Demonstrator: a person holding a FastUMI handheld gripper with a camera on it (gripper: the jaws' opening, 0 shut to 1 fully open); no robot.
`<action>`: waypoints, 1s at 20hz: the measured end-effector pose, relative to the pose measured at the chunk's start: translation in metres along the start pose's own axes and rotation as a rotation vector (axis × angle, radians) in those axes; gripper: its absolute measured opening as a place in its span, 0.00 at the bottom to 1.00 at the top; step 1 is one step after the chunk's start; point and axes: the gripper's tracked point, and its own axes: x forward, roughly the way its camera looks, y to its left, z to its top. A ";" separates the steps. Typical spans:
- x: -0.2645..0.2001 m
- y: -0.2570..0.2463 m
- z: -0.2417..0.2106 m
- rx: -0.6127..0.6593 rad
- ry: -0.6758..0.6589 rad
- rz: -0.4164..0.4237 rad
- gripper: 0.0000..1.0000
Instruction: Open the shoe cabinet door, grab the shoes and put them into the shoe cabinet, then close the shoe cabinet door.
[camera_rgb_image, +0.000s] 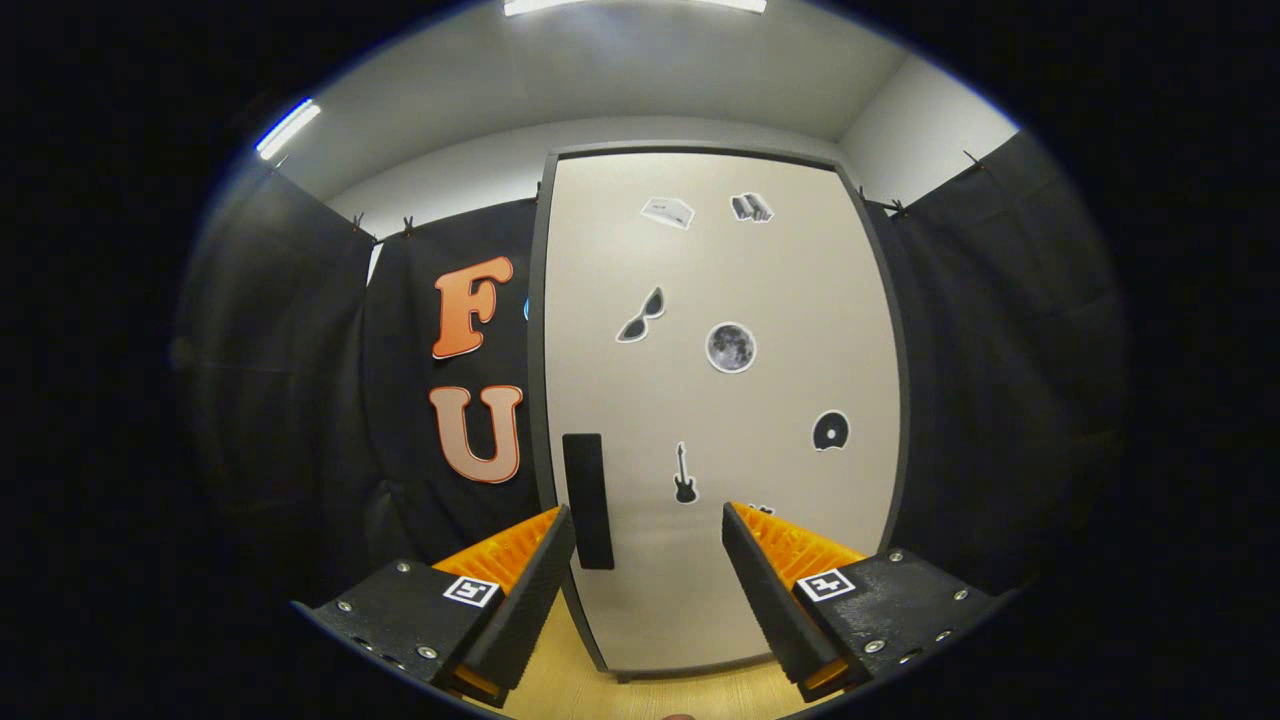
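Straight ahead of the tool (648, 530), the shoe cabinet (720, 400) is standing upright with its pale door (780, 300) sitting closed inside a dark frame. The tool is hanging released, its two fingers (535, 590) spread wide apart and gripping nothing, with the lower part of the door showing in the gap between them. A black handle (587, 500), a tall narrow bar, is sitting on the door near its left edge, just beside the tip of the left finger and slightly above it; whether the finger is touching it cannot be told. Several stickers are showing on the door: a pair of sunglasses (641, 317), a moon (731, 347), a guitar (684, 475) just above the gap between the fingers, a dark disc (830, 431) toward the right side, and two small pale ones (667, 211) near the top whose shapes are too small to make out. Below the cabinet, a strip of light wood floor (640, 690) is running under the fingers. Black cloth is hanging on both sides of the cabinet, and above it a white ceiling with strip lights (288, 128) is glowing.
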 end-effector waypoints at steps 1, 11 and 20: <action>-0.016 -0.007 0.003 -0.005 0.006 -0.003 0.93; -0.142 -0.042 0.033 0.003 0.030 -0.002 0.93; -0.169 -0.048 0.037 0.020 0.022 0.010 0.93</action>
